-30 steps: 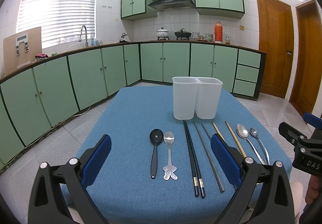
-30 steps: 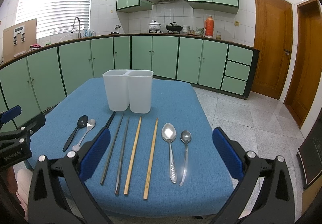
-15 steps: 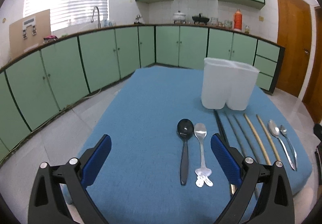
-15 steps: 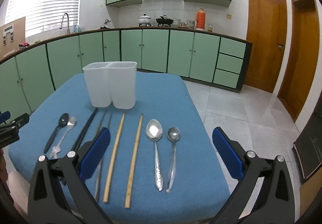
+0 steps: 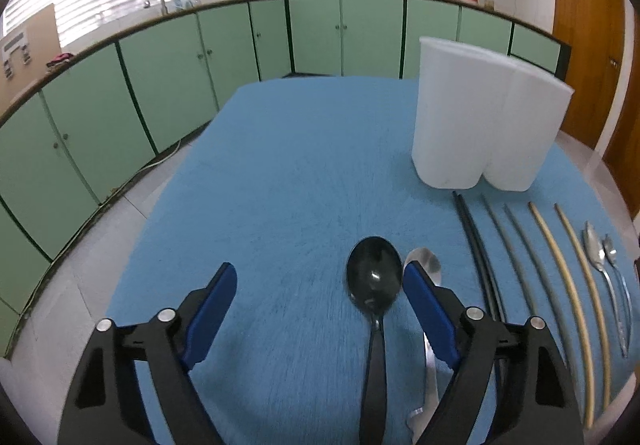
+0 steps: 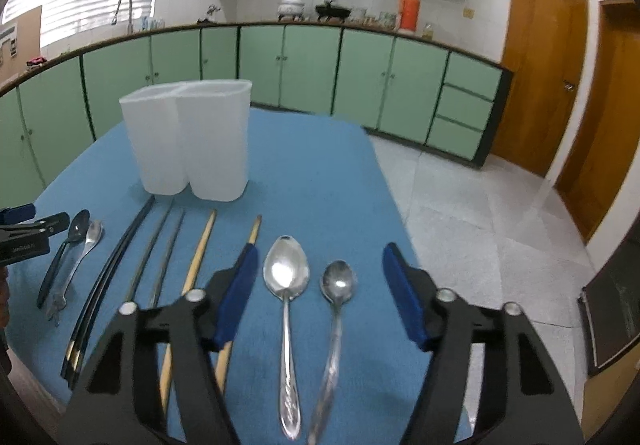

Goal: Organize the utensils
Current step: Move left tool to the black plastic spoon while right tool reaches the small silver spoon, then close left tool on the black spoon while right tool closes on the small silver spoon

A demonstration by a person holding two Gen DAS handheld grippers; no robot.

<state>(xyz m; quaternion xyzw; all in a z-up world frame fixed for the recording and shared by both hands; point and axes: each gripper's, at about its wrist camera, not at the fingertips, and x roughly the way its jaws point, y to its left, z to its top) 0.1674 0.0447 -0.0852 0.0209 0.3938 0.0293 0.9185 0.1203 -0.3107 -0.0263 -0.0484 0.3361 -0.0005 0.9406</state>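
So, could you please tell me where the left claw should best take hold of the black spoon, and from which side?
Probably by the handle just below the bowl, coming from above. The black spoon lies flat on the blue cloth, handle running toward the left claw, whose jaws have been closing and already straddle it. The silver spoon lies close alongside, so the nearer finger must slip between them.

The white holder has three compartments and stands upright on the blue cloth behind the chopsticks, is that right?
Not quite. The white holder has two compartments, not three; the right wrist view shows its open top. It does stand upright on the blue cloth behind the chopsticks.
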